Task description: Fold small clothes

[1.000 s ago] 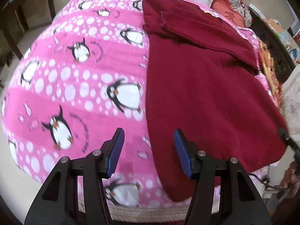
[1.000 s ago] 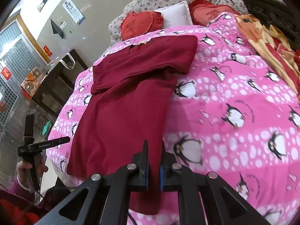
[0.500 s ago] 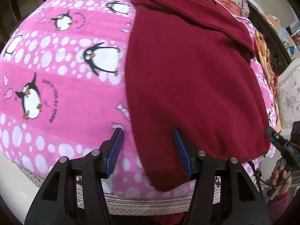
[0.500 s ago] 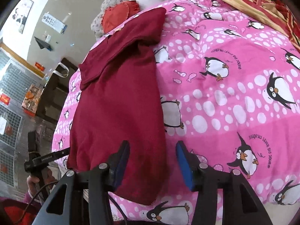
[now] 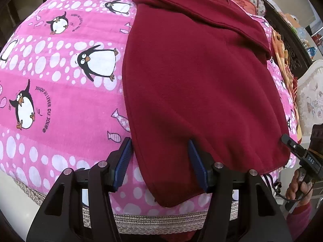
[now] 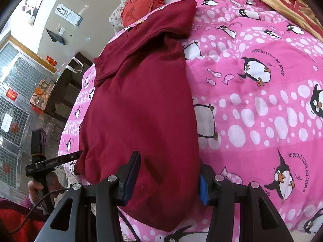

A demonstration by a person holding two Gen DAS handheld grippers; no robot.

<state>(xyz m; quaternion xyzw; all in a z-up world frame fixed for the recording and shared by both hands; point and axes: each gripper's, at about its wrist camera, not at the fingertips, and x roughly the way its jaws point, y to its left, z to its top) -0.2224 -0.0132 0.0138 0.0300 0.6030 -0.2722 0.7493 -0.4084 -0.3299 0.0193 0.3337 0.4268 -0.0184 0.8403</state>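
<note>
The dark red fleece garment [image 5: 201, 84] lies flat and lengthwise on the pink penguin-print blanket [image 5: 60, 100], its sleeves already folded across the far end, its near hem drooping just over the bed's braided beige trim [image 5: 157, 224]. So, as I read it, the sides are done and we're at the bottom-up fold.

The left gripper [image 5: 159, 161] straddles the garment's near left corner, blue pads easing apart with cloth between them but not pinched. The right gripper [image 6: 168, 179] brackets the near right corner the same way, jaws apart, fabric bulging between them, nothing clamped.

The next move calls for both sets of jaws to bite the hem together, then lift and carry it evenly toward the folded sleeves.

Room looks good: bare blanket runs wide to either side of the garment and ahead. The heart-shaped red cushion [image 6: 139, 10] sits well beyond the collar. Watch that near edge, though — the hem hangs off it, so a one-sided grab could slide the garment off the bed.
</note>
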